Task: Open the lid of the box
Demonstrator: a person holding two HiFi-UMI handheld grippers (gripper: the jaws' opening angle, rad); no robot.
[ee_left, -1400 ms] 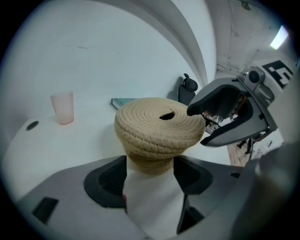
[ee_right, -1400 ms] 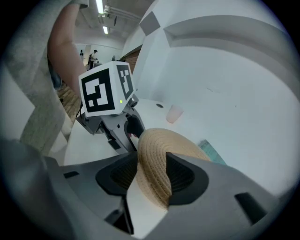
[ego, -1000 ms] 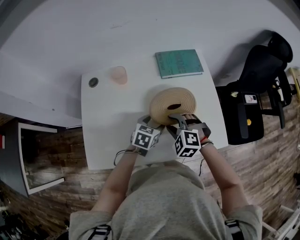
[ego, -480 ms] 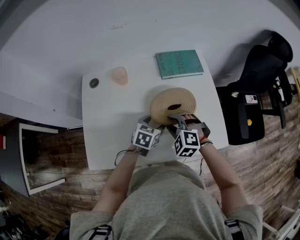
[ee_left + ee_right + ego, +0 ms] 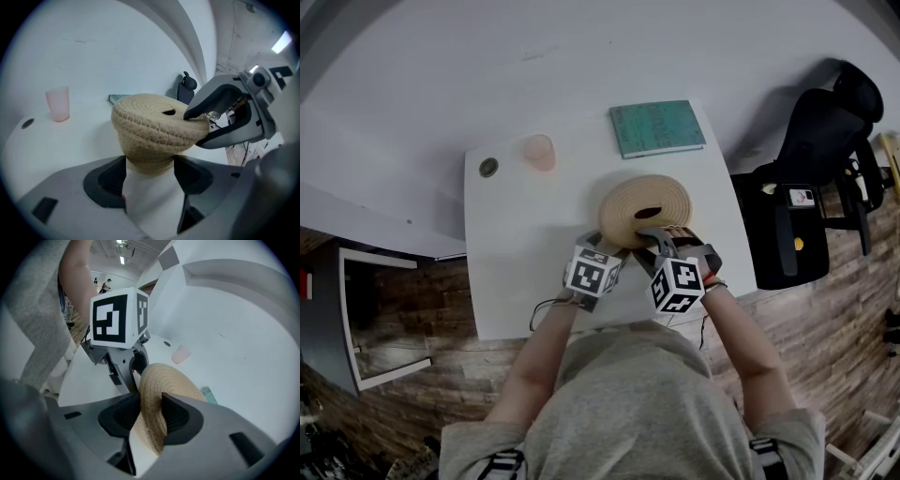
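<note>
A round woven box [image 5: 645,208] with a domed lid [image 5: 150,117] stands on the white table [image 5: 516,272], near its front edge. My left gripper [image 5: 150,168] is shut on the box's lower body, a pad on each side. My right gripper [image 5: 151,416] reaches in from the right. Its jaws have just been closing and now press on the lid's rim [image 5: 157,390], one pad above and one below. In the left gripper view the right gripper [image 5: 194,129] bites the lid's right edge. A dark hole shows in the lid's top.
A pink cup [image 5: 537,150] and a small dark round disc [image 5: 488,167] sit at the table's far left. A green book [image 5: 658,127] lies at the far right corner. A black chair [image 5: 816,187] stands just off the table's right side.
</note>
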